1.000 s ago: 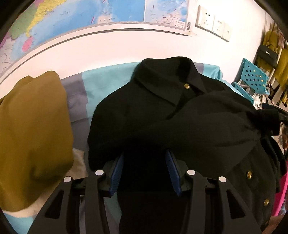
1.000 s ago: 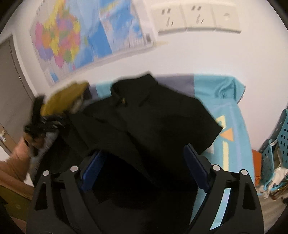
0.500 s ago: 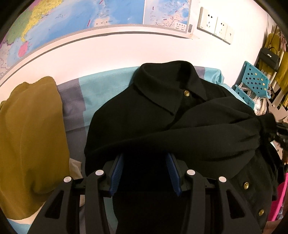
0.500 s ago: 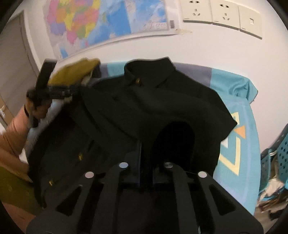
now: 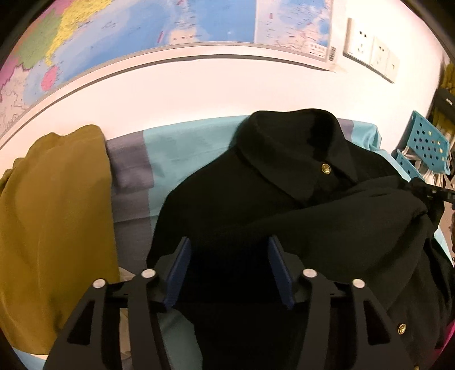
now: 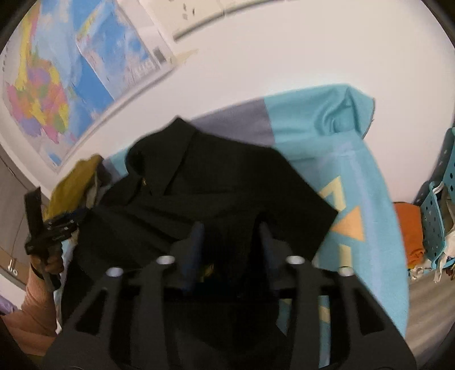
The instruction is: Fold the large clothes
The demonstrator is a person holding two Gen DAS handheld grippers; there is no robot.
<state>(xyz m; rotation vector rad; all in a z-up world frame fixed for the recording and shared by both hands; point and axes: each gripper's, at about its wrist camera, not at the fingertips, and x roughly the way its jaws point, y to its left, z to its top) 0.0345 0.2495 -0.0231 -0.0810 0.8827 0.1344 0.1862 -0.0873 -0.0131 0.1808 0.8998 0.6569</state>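
Right tool (image 6: 229, 247) view alone shows the orange cloth (image 6: 409, 230).

One black coat (image 5: 256, 205) on the bench, two gold buttons (image 5: 325, 168) showing on it. One mustard garment (image 5: 54, 227) alongside. Two maps (image 5: 159, 25) up on the wall, three sockets (image 5: 369, 52), one teal perforated basket (image 5: 426, 145).

Black tool (image 5: 227, 273) with blue pads (image 5: 179, 273); pink sleeve (image 6: 37, 310).
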